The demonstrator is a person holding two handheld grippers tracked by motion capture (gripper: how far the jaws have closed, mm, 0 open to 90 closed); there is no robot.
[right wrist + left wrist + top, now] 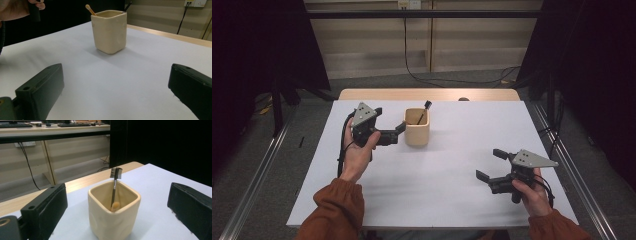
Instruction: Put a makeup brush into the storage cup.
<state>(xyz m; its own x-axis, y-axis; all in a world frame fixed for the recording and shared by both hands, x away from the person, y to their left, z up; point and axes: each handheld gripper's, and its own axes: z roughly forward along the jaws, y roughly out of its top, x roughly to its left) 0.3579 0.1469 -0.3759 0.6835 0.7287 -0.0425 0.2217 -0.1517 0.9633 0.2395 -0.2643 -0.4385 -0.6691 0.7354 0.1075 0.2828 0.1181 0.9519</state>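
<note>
Nearest, right gripper (492,164) released and idle on the bench (452,200), well apart from the work; farther, left gripper (401,128) spread wide beside the cup (417,127), seemingly lined up to clasp it; cream, squarish, mid-bench, holding a brush (115,187) leaning upright inside.

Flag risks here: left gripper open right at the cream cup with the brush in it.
1. The open left gripper sits close beside the cream squarish ceramic cup; a jaw could nudge or tip it.
2. The thin black comb-headed brush leans loosely inside, so it may shift or slip from a grasp.
</note>
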